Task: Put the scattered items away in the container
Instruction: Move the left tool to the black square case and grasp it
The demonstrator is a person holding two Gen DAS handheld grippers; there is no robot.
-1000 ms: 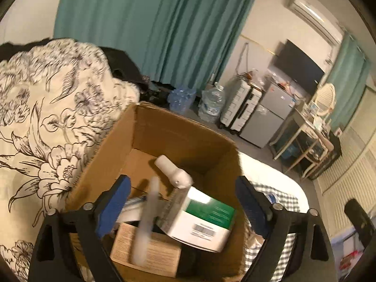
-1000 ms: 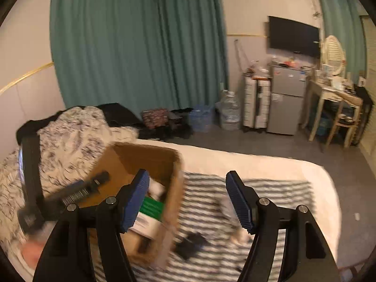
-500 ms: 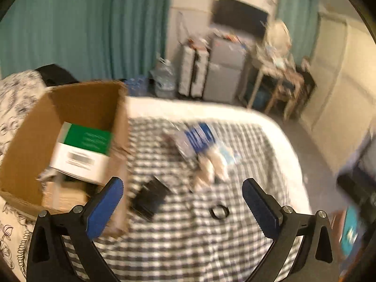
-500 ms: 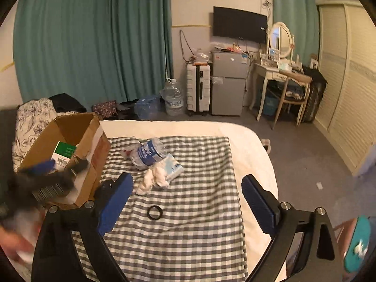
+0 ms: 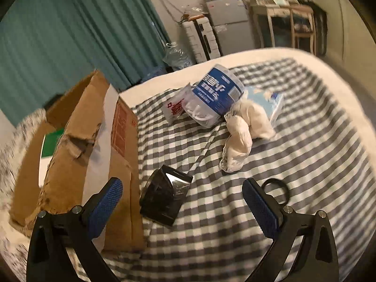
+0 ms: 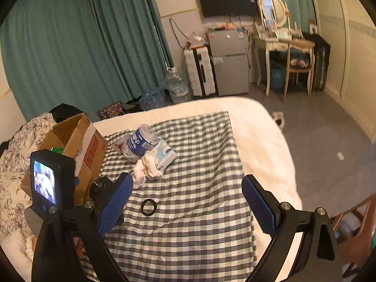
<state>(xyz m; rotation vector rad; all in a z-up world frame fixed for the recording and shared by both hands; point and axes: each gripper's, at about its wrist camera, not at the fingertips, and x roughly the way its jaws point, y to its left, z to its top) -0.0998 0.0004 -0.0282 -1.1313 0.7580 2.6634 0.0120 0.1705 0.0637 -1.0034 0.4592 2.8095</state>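
Beside cardboard box: black case, left-wrist view only; both grippers spread, empty.

Bedroom backdrop: teal curtains hang far beyond the jaws, filling the wall to their left.

Straight ahead, past the bed with its checked cloth spread below the jaws, a grey mini fridge stands beside a white suitcase, with a large water bottle just to its left. A dark television hangs above; to the right stand a dressing table and oval mirror.
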